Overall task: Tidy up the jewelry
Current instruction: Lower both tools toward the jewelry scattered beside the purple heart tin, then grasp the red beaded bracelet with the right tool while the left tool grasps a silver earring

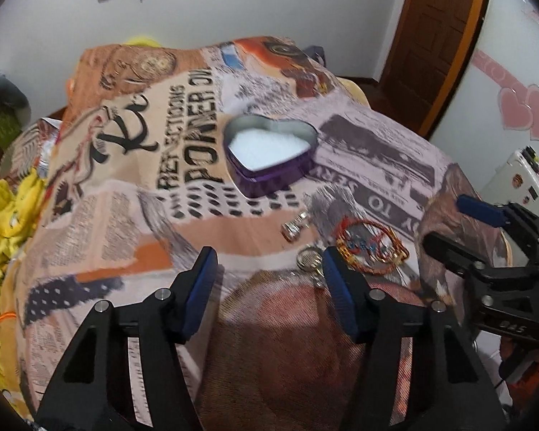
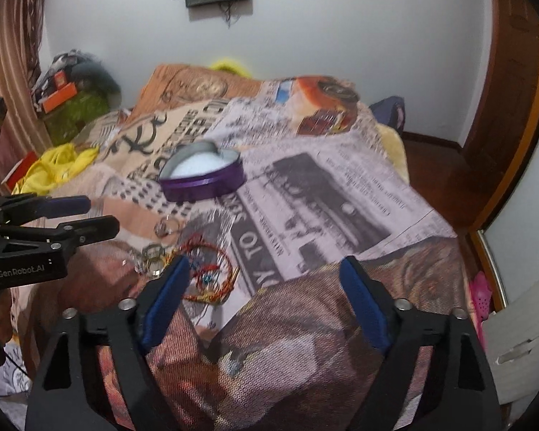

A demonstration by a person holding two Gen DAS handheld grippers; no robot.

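Purple heart-shaped tin, lidless, white-lined, on newspaper-print blanket. Nearer: silver ring, metal keyring, red-and-gold braided bracelet, all loose on fabric. Left gripper and right gripper parted above blanket, nothing between pads.
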